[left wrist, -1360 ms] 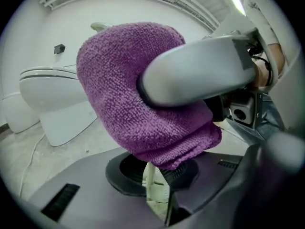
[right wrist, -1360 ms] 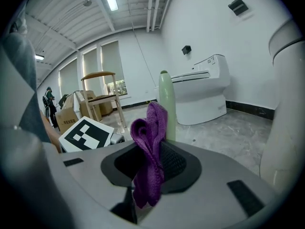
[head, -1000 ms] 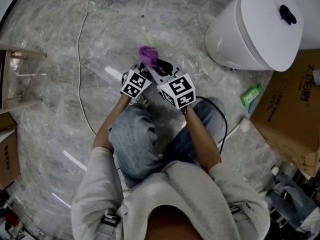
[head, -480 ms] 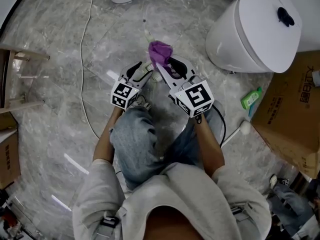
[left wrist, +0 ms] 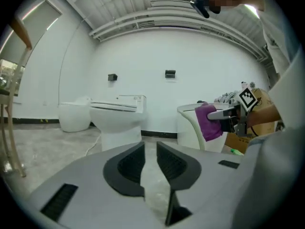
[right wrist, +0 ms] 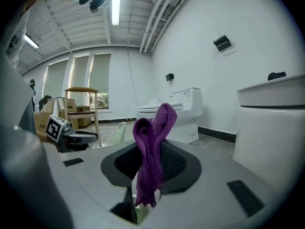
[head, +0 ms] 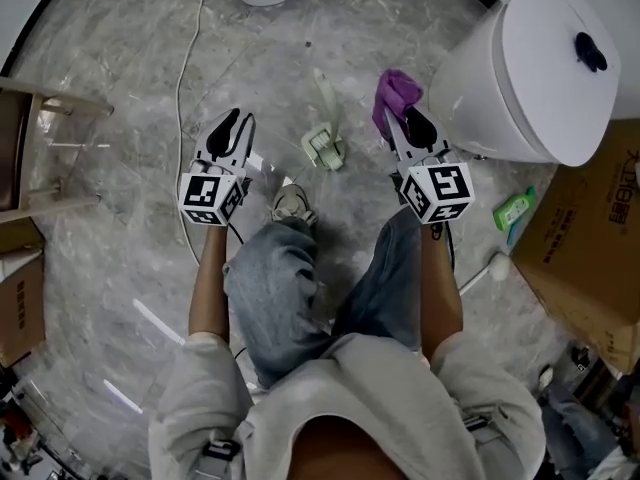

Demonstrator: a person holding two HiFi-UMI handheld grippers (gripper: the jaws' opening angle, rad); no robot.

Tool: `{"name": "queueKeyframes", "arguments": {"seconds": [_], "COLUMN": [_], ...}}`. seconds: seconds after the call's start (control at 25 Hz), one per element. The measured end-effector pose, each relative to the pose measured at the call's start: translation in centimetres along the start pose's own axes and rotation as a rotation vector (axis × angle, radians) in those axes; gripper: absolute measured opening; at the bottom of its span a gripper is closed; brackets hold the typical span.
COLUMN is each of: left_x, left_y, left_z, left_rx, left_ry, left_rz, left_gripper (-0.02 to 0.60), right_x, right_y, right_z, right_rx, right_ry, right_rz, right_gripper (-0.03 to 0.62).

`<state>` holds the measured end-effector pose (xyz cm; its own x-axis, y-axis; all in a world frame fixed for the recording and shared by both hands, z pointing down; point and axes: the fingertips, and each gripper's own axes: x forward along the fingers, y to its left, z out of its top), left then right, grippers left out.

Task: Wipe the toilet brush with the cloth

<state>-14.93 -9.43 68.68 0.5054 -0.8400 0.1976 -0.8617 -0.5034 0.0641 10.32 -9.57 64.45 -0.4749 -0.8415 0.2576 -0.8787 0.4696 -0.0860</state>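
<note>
While the pale green, long-handled plastic toilet brush lies loose on the floor between your two grippers, touched by neither, a wipe at it would likely shove it along the smooth stone instead of cleaning it. Your right gripper, off to one side of the brush, is clamped on the purple woven cloth. It holds only a bunched fold, with loose ends above and below the pads, so a hard drag could tug the cloth free. Your left gripper hovers on the brush's other side. Its jaws have just been closing, yet a gap remains with nothing in it. If you reach with them that narrow, they may knock the handle rather than straddle it.

A thin white cable trails just beside that gripper and could snag. The grey, veined, glossy marble floor offers the brush little grip. A white ceramic toilet with its lid shut stands near your right gripper, so a wide swing could strike it. Beyond it are a small green bottle and a brown cardboard box. A wooden-framed stand sits at the far left.
</note>
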Motion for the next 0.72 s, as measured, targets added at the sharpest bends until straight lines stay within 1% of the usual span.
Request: {"name": "queueKeyframes", "arguments": {"seconds": [0.04,0.12,0.28,0.4,0.56,0.72], "left_x": [-0.1,0.0,0.6,0.9,0.5,-0.5], "left_y": [0.4,1.1,2.2,2.7,2.2,1.5], "left_z": [1.0,2.5,4.1,5.3,8.5,14.0], "left_rx": [0.014,0.029,0.02,0.004,-0.007,-0.009], "left_ry": [-0.014,-0.024,-0.007,0.028,0.089,0.12], "left_rz": [0.011,0.024,0.041,0.042,0.031,0.017], "left_gripper": [0.053,0.024,0.018,0.018,0.018,0.018], "right_x": [0.3,0.9,1.6,1.6,0.7,-1.2], "right_y": [-0.5,-1.4,-2.8,-3.0,-2.6,-2.7], "right_z": [-0.2,-0.5,-0.9,0.2,3.7,9.1], "right_rx": [0.001,-0.003,-0.023,-0.029,-0.021,0.0], "right_ry": [0.009,0.027,0.071,0.091,0.12,0.137], "right_rz": [-0.011,-0.03,-0.066,-0.085,-0.092,-0.116], "right_gripper": [0.113,0.113,0.114,0.112,0.112,0.112]}}
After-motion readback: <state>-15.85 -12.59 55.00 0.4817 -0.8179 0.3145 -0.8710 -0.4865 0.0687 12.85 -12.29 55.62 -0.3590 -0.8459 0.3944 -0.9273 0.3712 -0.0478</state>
